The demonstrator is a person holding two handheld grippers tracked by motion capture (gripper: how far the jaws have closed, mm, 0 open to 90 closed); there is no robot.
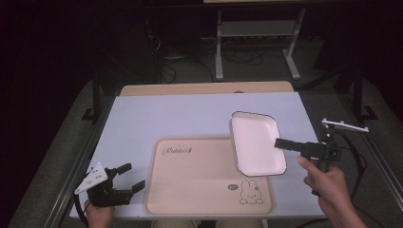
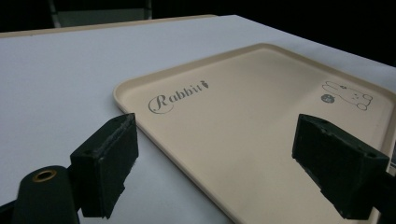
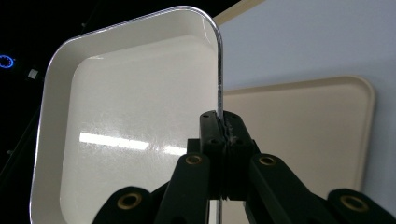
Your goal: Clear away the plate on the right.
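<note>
A white rectangular dish (image 1: 255,141) hangs above the table at the right. My right gripper (image 1: 279,143) is shut on its right rim. In the right gripper view the dish (image 3: 126,126) stands on edge with its rim pinched between my gripper's (image 3: 220,122) jaws. A beige tray (image 1: 199,178) with a "Rabbit" script and a bunny drawing lies flat at the front middle of the table. My left gripper (image 1: 132,176) rests at the front left, just left of the tray, jaws open and empty. The left gripper view looks across the tray (image 2: 261,135) between the spread jaws of my gripper (image 2: 233,161).
The white table top (image 1: 180,116) has a wooden strip (image 1: 206,88) along its far edge. Metal frame rails run down both sides. Beyond the table a dark floor holds a grey stand (image 1: 256,35) and cables.
</note>
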